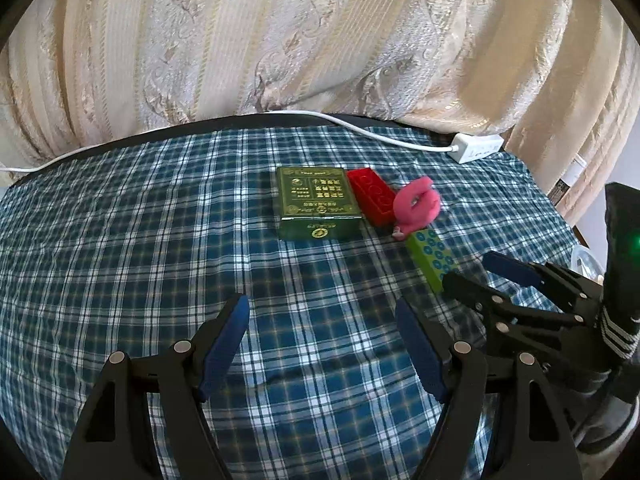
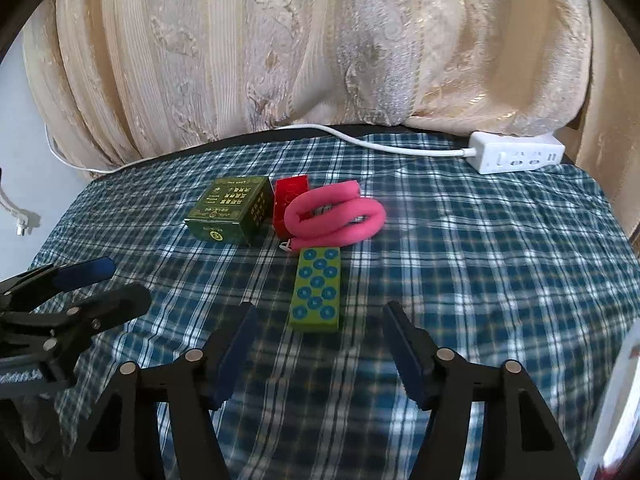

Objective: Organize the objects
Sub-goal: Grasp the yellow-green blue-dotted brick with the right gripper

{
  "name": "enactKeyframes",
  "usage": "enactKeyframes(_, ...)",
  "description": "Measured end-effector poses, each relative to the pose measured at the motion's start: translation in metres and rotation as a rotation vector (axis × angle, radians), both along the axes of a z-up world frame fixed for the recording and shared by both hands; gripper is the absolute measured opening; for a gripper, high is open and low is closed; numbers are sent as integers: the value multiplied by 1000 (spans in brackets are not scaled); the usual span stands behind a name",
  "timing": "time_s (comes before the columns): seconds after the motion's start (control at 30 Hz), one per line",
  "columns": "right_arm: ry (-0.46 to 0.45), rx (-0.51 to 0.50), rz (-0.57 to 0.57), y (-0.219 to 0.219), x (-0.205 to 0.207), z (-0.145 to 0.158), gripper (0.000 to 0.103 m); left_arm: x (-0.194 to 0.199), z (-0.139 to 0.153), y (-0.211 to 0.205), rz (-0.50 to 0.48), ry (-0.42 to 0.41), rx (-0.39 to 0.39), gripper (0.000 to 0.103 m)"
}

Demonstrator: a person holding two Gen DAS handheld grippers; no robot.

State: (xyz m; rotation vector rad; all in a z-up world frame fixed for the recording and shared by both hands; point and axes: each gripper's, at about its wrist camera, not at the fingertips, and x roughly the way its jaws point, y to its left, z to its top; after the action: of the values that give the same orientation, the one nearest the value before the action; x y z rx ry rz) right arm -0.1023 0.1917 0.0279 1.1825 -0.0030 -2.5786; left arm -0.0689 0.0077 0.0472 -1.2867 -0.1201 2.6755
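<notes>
A dark green box (image 1: 314, 202) (image 2: 232, 210) lies mid-table. A red brick (image 1: 370, 196) (image 2: 289, 200) lies against its right side. A bent pink foam tube (image 1: 418, 202) (image 2: 336, 216) rests by the brick. A green brick with blue studs (image 1: 432, 258) (image 2: 318, 290) lies nearest. My left gripper (image 1: 322, 312) (image 2: 108, 280) is open and empty, short of the box. My right gripper (image 2: 318, 318) (image 1: 470, 268) is open and empty, its fingertips either side of the green brick's near end.
The table wears a blue plaid cloth (image 1: 160, 240) (image 2: 480, 260). A white power strip (image 1: 476, 148) (image 2: 516, 156) with its cable lies at the back right edge. Cream curtains (image 1: 280, 40) hang behind. A white object (image 2: 624, 392) stands at the right edge.
</notes>
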Motion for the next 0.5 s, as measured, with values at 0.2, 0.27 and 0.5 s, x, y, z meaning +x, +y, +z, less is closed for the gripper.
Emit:
enactKeyframes(0.2, -24, 14, 6, -8, -17, -9, 55, -3, -5, -3, 5, -14, -3, 77)
enactKeyframes(0.27, -31, 16, 5, -9, -22, -12, 54, -4, -7, -4, 6, -19, -4, 77)
enactKeyframes(0.5, -44, 27, -1, -10, -30, -19, 48, -9, -14, -5, 12, -38, -6, 77)
